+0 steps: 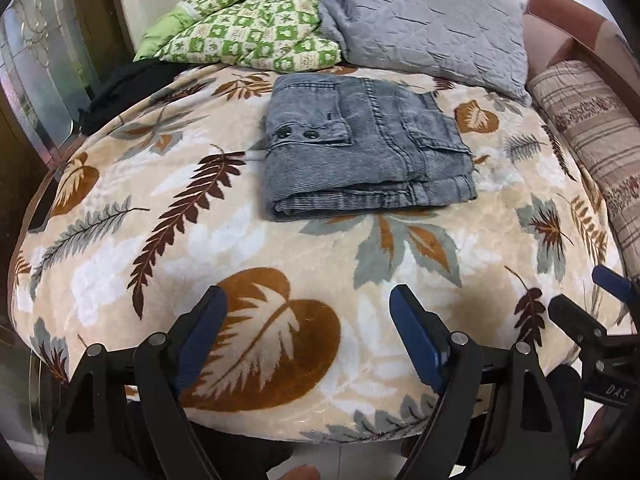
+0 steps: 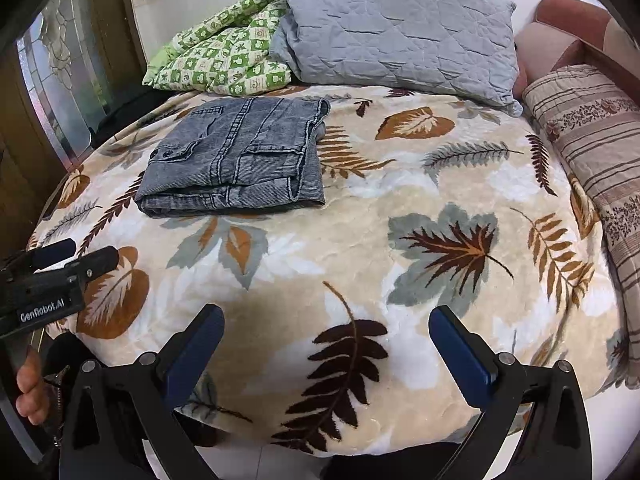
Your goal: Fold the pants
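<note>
Jaws of left gripper (image 1: pixel 308 316) and right gripper (image 2: pixel 326 334) spread wide, nothing between them (blue pads bare), folded grey pants (image 1: pixel 366 146) well ahead of both, lying on leaf-patterned blanket (image 2: pixel 360 240), grey pillow (image 2: pixel 396 32) beyond

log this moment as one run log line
pants: folded, lying on leaf-print blanket | left gripper: open, empty | right gripper: open, empty | both clear of pants
</note>
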### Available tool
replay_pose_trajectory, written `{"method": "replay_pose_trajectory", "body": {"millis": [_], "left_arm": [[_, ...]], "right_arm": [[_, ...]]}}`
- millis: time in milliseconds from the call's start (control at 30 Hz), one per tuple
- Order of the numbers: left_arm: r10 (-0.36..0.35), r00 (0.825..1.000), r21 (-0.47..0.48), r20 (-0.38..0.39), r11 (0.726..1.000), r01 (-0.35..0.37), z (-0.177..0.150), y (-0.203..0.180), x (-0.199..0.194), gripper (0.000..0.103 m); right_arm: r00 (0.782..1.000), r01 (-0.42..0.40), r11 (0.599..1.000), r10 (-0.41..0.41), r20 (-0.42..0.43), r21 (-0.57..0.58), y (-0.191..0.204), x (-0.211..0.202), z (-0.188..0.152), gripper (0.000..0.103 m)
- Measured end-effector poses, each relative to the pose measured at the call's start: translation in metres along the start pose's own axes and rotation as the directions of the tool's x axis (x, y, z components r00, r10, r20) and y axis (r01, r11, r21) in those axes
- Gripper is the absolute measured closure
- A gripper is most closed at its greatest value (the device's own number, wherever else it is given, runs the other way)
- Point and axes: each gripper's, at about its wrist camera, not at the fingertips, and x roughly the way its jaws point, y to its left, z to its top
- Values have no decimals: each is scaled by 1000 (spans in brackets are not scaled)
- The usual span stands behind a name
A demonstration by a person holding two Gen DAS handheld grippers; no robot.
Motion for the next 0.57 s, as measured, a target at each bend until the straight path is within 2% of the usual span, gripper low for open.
{"method": "replay_pose_trajectory", "body": {"millis": [167, 367, 467, 567], "left_arm": [[-34, 999, 31, -13, 999, 34, -1, -11, 0, 19], [-60, 994, 43, 92, 997, 56, 5, -20, -26, 19], [-74, 991, 50, 113, 996, 69, 7, -24, -32, 19], [-62, 988, 63, 142, 997, 53, 8, -27, -37, 19]], "right_arm": [[1000, 0, 1000, 0, -2, 15, -4, 0, 0, 0], [1000, 12, 1000, -11, -13, 23, -8, 4, 1, 0], [1000, 17, 999, -17, -21, 37, -12, 6, 1, 0], [1000, 16, 999, -15, -26, 50, -16, 6, 1, 0]]}}
